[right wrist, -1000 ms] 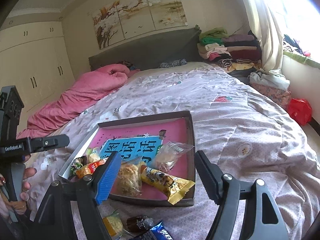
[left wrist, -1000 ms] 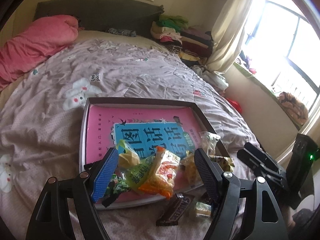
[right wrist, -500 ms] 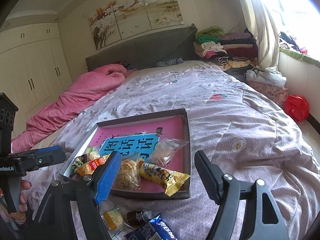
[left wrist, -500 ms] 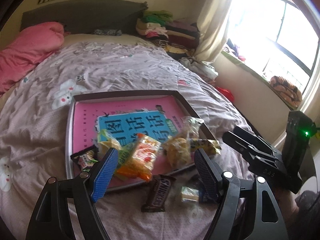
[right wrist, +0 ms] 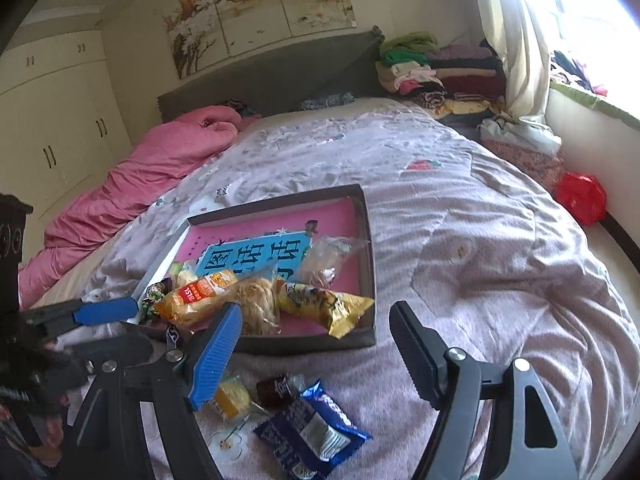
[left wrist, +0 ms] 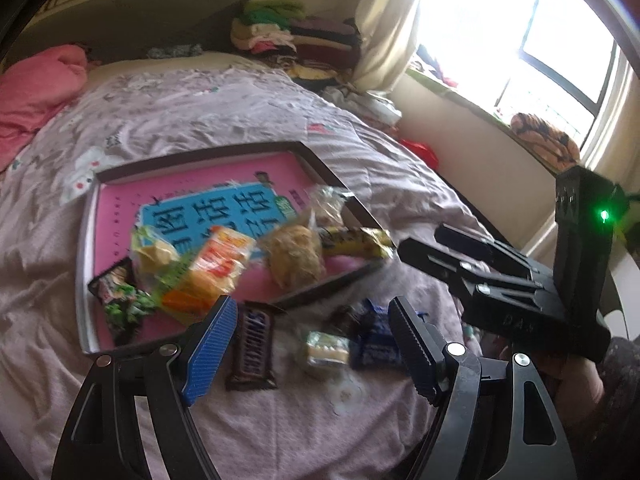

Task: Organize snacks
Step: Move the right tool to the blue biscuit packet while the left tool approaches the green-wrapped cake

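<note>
A shallow dark-rimmed box (left wrist: 224, 151) (right wrist: 370, 240) with a pink and blue lining lies on the bed and holds several snack packs, among them an orange pack (left wrist: 212, 272) (right wrist: 196, 298) and a yellow pack (right wrist: 324, 306). On the quilt in front of the box lie a Snickers bar (left wrist: 252, 346), a small yellow-green pack (left wrist: 326, 354) (right wrist: 232, 400), a dark candy (right wrist: 278, 390) and a blue Oreo pack (left wrist: 374, 346) (right wrist: 312, 436). My left gripper (left wrist: 308, 344) is open above the loose snacks. My right gripper (right wrist: 316, 352) is open above them too.
The bed quilt (right wrist: 480, 240) spreads around the box. A pink duvet (right wrist: 140, 184) lies at the left. Folded clothes (right wrist: 440, 72) are stacked by the headboard. A red bag (right wrist: 582, 196) sits on the floor right of the bed.
Both grippers have pulled back from the box toward the bed's near edge. The loose snacks in front of the box have come into view between the fingers. Both stay open.
</note>
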Demonstrator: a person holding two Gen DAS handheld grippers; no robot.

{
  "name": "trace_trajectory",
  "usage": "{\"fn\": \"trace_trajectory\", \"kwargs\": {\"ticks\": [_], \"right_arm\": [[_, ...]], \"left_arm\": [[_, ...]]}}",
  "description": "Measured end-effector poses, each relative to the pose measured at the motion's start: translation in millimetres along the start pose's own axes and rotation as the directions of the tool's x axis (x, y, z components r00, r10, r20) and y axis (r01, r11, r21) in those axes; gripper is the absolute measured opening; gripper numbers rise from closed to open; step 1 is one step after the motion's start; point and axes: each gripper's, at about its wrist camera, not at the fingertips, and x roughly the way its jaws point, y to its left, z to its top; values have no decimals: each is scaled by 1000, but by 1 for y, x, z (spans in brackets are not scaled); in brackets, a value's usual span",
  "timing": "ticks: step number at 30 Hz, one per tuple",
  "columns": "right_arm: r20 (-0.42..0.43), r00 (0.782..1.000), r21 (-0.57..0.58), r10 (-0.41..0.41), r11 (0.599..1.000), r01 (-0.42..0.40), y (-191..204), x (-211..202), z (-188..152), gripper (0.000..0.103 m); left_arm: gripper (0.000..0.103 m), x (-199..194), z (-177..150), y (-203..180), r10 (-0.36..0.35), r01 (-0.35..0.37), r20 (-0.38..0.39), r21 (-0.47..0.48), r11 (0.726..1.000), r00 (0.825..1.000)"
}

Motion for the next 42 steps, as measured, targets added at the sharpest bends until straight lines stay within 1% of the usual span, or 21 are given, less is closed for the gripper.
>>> {"fn": "trace_trajectory", "kwargs": {"ticks": [3, 7, 12, 16, 22, 25, 31, 37, 39, 42], "right_arm": [[-3, 1000, 16, -6, 1000, 6, -2, -4, -1, 76], [0, 1000, 20, -25, 999, 25, -3, -11, -3, 76], [-16, 999, 20, -29, 999, 30, -3, -16, -7, 76], [-31, 999, 22, -41, 999, 41, -3, -19, -11, 78], [-54, 997, 32, -52, 998, 54, -3, -23, -14, 78], [-71, 995, 29, -64, 997, 66, -2, -26, -16, 78], [-101, 992, -5, -81, 997, 81, 1, -31, -18, 78], [-142, 985, -76, -96, 993, 86, 9, -33, -22, 79], [-158, 982, -102, -103, 991, 88, 11, -32, -23, 79], [-187, 976, -145, -111, 986, 84, 16, -29, -25, 79]], "left_arm": [[79, 3, -5, -5, -6, 6, -18, 9, 1000, 1000], [79, 8, -10, -10, -38, 38, -48, 15, 999, 998], [79, 17, -18, -17, -36, 41, -91, 47, 998, 995], [79, 24, -24, -18, -52, 58, -128, 40, 998, 990], [79, 34, -30, -19, -42, 51, -164, 54, 997, 986], [79, 40, -33, -17, -52, 60, -187, 40, 997, 981], [79, 46, -34, -14, -48, 58, -206, 44, 997, 977], [79, 51, -32, -9, -34, 42, -208, 34, 999, 977], [79, 52, -31, -8, -45, 52, -211, 26, 998, 977], [79, 56, -32, -8, -39, 47, -218, 31, 998, 975]]}}
